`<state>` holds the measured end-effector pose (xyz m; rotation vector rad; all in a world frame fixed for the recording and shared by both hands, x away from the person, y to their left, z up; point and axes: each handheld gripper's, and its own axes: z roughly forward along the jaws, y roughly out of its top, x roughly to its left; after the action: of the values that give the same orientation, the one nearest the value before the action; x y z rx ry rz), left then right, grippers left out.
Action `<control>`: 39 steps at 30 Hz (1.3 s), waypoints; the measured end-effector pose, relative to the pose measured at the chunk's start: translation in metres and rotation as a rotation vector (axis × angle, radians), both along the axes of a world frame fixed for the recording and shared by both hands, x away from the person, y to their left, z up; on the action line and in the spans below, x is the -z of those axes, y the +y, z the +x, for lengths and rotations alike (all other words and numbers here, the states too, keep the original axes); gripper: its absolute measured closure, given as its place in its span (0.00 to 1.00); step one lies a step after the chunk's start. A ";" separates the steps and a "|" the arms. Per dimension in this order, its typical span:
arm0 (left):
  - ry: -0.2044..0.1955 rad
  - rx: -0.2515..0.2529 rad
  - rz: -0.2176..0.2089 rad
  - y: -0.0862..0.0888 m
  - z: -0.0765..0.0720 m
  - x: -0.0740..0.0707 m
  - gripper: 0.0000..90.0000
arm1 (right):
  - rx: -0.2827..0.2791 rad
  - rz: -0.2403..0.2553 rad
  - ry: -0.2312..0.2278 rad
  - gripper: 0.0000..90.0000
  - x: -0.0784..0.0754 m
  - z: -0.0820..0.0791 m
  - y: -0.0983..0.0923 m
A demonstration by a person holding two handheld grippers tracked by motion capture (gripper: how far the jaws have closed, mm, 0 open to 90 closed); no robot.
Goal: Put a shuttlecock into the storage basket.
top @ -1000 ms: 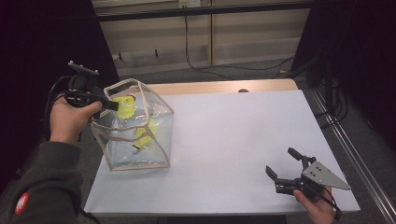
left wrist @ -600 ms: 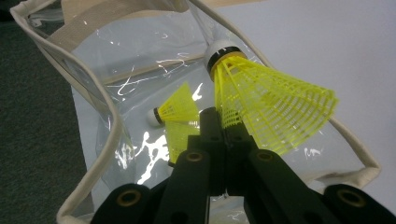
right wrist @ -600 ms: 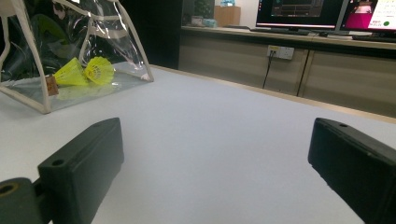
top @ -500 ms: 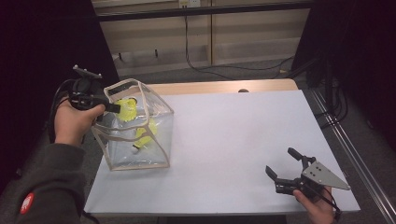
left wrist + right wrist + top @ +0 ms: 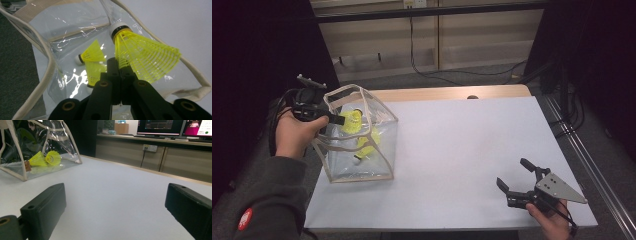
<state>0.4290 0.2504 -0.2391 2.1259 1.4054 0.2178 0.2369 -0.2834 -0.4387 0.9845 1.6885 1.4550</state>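
1. The table (image 5: 472,145) is a broad pale sheet with most of its surface bare; the work sits at its left end, close to the person's left hand (image 5: 294,137), so that arm need not stretch.

2. The bag (image 5: 362,145) — clear plastic with a cream trim — stands near the table's left edge with its mouth tipped up and toward the left hand; in the left gripper view its rim (image 5: 47,67) sags open, which gives the tongs a way in from above and the side.

3. The left gripper (image 5: 339,120) reaches over that rim into the mouth of the bag; its jaws are pressed together on the skirt of a yellow shuttlecock (image 5: 143,58), pinching the mesh edge rather than the cork, probably because the thin skirt fits between narrow pads.

4. The right gripper (image 5: 517,180) rests low near the table's front right corner, well apart from the bag; its jaws stand wide apart with nothing between them — it looks to be waiting, out of the way.

5. The held shuttlecock hangs cork-first inside the bag's opening, above the floor of the bag; the likely step is letting it drop.

6. Two more shuttlecocks (image 5: 45,158) lie side by side on the bag's floor; the held one would land beside them.
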 end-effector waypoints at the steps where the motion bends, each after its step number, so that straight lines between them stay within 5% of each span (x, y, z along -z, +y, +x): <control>1: -0.003 -0.003 0.001 -0.001 0.000 0.001 0.99 | 0.000 0.000 0.000 0.03 0.000 0.000 0.000; 39: 0.021 0.037 -0.009 -0.010 -0.001 0.019 0.99 | -0.004 -0.001 -0.001 0.03 0.000 0.000 0.000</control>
<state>0.4282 0.2400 -0.2577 2.1504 1.3758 0.1745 0.2366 -0.2834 -0.4385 0.9806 1.6915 1.4574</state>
